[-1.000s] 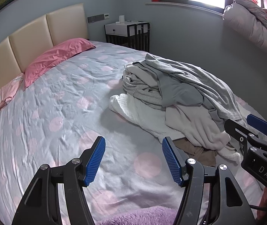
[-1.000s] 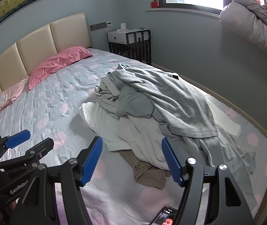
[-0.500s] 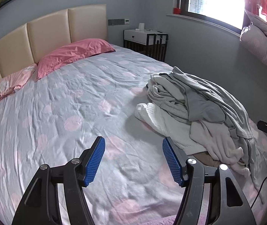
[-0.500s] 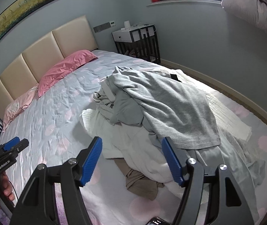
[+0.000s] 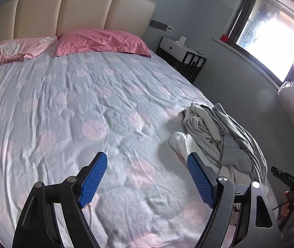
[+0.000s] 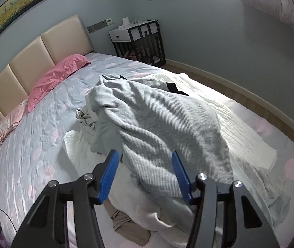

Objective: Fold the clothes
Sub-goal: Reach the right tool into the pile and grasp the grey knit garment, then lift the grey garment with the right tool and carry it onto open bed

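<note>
Right gripper (image 6: 145, 175) hovering spread over the clothes pile (image 6: 157, 124) on the bed (image 6: 33, 144).
The pile is lying just ahead of it; the left gripper (image 5: 147, 179), also spread, is facing bare sheet, the pile off to its right.

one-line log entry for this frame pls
left claw: open, over bare sheet | right claw: open, above grey ribbed top | clothes pile: unfolded

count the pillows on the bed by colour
dark pink pillow: 1
light pink pillow: 1
total: 2 pillows, side by side against the headboard
</note>
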A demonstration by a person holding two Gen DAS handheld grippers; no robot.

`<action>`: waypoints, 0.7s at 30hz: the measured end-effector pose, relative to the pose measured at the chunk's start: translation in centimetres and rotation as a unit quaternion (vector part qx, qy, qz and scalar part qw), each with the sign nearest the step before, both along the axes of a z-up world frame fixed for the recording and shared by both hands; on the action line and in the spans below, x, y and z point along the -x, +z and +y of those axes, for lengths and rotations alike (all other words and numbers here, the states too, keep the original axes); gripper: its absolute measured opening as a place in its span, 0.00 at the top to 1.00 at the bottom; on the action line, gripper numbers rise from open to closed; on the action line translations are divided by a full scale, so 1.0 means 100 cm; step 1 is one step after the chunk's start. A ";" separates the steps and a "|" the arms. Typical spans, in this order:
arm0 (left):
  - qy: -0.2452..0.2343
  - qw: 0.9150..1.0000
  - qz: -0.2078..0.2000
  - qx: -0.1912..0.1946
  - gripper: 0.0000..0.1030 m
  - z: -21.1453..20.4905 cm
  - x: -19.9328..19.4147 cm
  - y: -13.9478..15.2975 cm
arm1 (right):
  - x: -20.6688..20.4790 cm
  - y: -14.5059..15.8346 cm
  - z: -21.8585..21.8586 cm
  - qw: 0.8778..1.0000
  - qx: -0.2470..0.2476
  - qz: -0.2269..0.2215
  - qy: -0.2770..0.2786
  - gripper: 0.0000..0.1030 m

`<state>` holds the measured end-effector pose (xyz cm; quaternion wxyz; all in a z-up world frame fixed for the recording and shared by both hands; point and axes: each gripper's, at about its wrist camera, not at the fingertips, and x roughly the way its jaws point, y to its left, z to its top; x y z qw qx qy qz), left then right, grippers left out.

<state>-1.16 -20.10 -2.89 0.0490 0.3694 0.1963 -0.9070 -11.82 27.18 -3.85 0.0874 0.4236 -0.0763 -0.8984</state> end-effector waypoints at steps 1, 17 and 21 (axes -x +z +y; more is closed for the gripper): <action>0.001 1.000 -0.006 0.003 0.22 -0.003 0.002 -0.004 | 0.007 -0.001 -0.003 1.000 -0.008 0.000 0.004 0.53; 0.013 0.994 -0.098 0.054 0.22 -0.068 -0.001 -0.044 | 0.094 -0.040 -0.077 0.990 -0.114 -0.050 0.067 0.77; 0.005 0.988 -0.116 0.101 0.22 -0.095 -0.013 -0.032 | 0.091 -0.025 -0.074 0.990 -0.127 -0.041 0.052 0.91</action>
